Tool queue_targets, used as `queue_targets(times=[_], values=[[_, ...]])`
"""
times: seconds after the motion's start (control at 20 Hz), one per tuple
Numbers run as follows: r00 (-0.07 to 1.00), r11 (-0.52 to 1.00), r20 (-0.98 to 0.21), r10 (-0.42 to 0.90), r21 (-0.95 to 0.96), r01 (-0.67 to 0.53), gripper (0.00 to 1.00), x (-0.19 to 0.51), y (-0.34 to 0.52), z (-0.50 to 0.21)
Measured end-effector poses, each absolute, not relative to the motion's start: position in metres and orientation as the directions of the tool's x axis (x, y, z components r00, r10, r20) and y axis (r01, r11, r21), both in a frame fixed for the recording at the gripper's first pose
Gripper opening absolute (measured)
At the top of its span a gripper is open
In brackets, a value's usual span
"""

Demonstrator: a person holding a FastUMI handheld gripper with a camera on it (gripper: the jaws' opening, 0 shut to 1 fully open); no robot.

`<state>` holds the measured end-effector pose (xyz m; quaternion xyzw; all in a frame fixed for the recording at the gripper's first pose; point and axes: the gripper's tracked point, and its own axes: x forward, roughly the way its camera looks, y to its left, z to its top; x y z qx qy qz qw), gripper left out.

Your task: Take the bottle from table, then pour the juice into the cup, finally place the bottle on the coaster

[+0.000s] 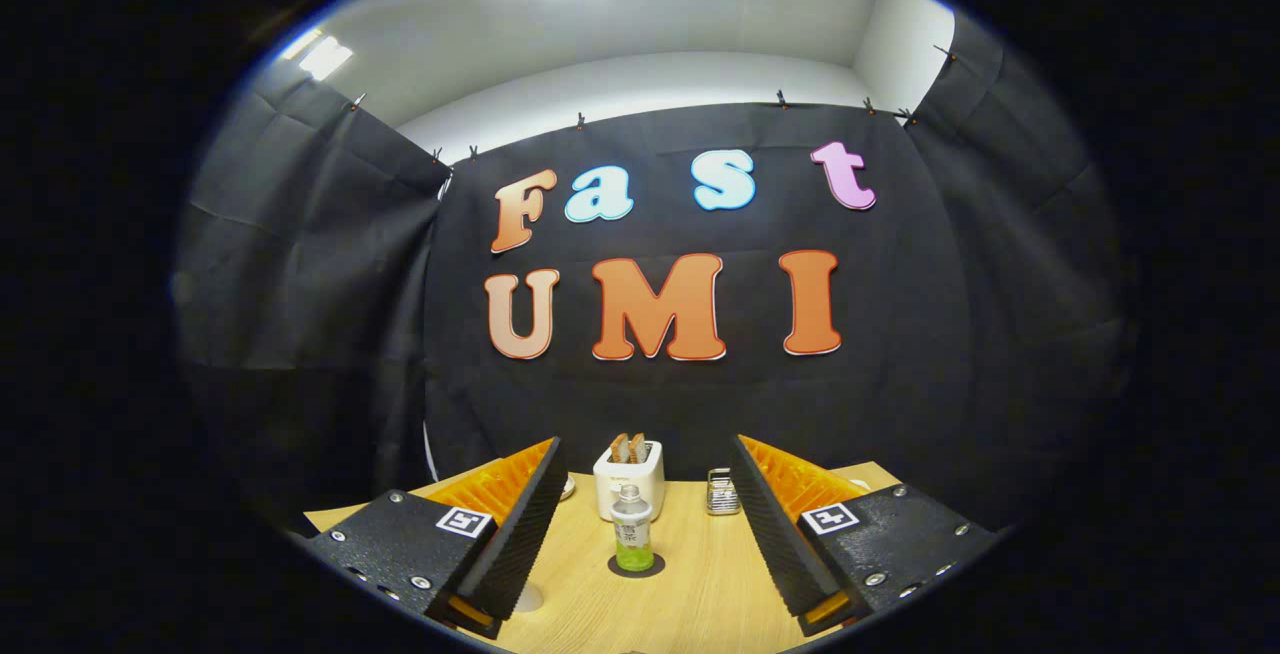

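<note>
Standing upright on the coaster [636,566], bottle [631,528] just ahead of the wide-open, empty hand-held gripper [648,544].

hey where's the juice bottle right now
In the gripper view the bottle stands upright on the dark coaster, just in front of the white toaster, beyond the open gripper and centred between its jaws.
</note>
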<state>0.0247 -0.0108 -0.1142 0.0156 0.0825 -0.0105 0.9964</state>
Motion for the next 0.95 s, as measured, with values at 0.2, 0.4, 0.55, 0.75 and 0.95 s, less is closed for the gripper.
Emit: queue_targets(times=[0.2,0.4,0.55,0.75,0.95], values=[[0.986,0.998,-0.151,-0.07,-0.009,0.069,0.97,0.002,-0.023,-0.11],[0.986,0.993,-0.118,-0.115,-0.014,0.114,0.97,-0.016,-0.033,-0.112],[0.983,0.987,-0.091,-0.157,-0.037,0.154,0.97,-0.025,-0.045,-0.115],[0.979,0.983,-0.094,-0.181,-0.048,0.177,0.97,-0.03,-0.049,-0.123],[0.983,0.981,-0.053,-0.177,-0.092,0.172,0.97,-0.03,-0.041,-0.12]])
